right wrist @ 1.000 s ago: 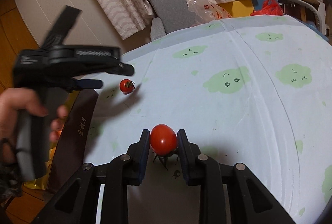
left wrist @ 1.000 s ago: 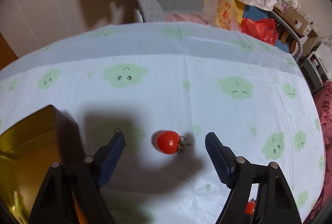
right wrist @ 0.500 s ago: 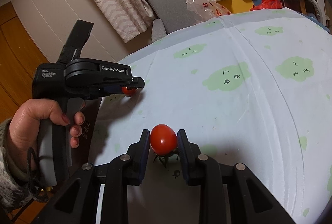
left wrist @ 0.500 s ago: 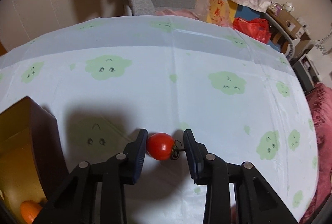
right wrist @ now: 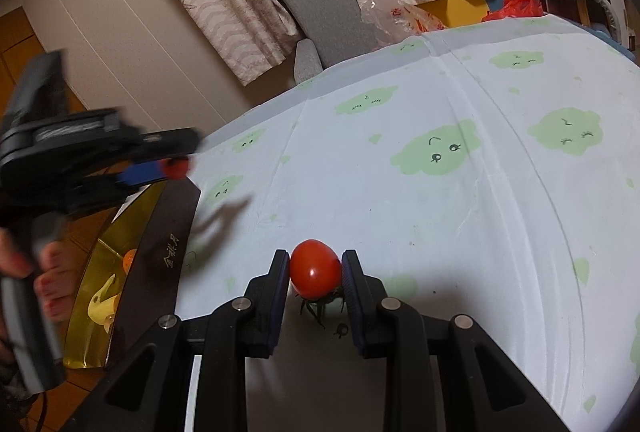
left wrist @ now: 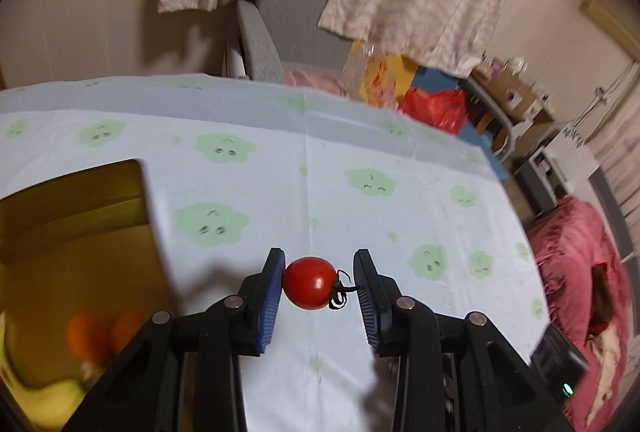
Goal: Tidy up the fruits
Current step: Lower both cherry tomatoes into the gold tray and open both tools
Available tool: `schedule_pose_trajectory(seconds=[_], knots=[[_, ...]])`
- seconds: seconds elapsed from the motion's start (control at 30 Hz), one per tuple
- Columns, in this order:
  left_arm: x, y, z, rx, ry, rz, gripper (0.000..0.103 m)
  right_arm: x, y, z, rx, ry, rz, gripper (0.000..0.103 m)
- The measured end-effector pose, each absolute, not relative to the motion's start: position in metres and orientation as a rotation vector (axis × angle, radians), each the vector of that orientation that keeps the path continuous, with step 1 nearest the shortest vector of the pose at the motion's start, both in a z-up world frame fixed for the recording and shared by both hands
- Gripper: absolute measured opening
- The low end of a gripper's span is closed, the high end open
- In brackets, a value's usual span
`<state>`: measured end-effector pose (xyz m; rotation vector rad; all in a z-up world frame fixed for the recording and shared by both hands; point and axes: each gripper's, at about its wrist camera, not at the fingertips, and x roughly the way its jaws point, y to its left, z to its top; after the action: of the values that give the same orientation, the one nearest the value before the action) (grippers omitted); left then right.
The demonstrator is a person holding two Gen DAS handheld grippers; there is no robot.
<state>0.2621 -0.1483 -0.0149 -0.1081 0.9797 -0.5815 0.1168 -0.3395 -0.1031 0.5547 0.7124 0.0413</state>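
My left gripper (left wrist: pixel 319 282) is shut on a small red tomato (left wrist: pixel 310 282) with a dark stem, held in the air above the tablecloth beside the gold box (left wrist: pixel 72 232). From the right wrist view the left gripper (right wrist: pixel 176 167) appears blurred, over the box's near corner, with that tomato (right wrist: pixel 179 167) at its tips. My right gripper (right wrist: pixel 315 272) is shut on a second red tomato (right wrist: pixel 315 269), stem down, just over the cloth. Inside the box lie oranges (left wrist: pixel 86 332) and a banana (left wrist: pixel 44 396).
A pale blue tablecloth with green clouds (right wrist: pixel 436 151) covers the round table. The gold box has a dark outer wall (right wrist: pixel 160 264) at the table's left. A grey chair (left wrist: pixel 260 47), curtains and a red bag (left wrist: pixel 436 107) stand behind the table. A hand (right wrist: pixel 36 284) grips the left tool.
My left gripper shut on the small tomato, lifted it off the cloth and carried it left toward the gold box. The right gripper kept its tomato and stayed nearly still.
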Motion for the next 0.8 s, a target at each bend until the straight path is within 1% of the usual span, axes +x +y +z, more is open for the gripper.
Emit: schedule_pose_trajectory(seconds=[0.17, 0.37, 0.6, 0.8], knots=[[0.235, -0.084, -0.006, -0.173, 0.935, -0.525, 0.036, 0.100, -0.335, -0.091, 0.597, 0.703, 0.046, 0.027], [0.201, -0.011, -0.014, -0.151, 0.901, -0.389, 0.036, 0.088, -0.301, -0.050, 0.571, 0.643, 0.129, 0.027], [0.170, 0.050, -0.036, -0.110, 0.890, -0.279, 0.036, 0.101, -0.218, -0.017, 0.454, 0.661, 0.301, 0.027], [0.156, 0.071, -0.057, -0.069, 0.914, -0.223, 0.036, 0.119, -0.143, -0.021, 0.334, 0.760, 0.421, 0.027]])
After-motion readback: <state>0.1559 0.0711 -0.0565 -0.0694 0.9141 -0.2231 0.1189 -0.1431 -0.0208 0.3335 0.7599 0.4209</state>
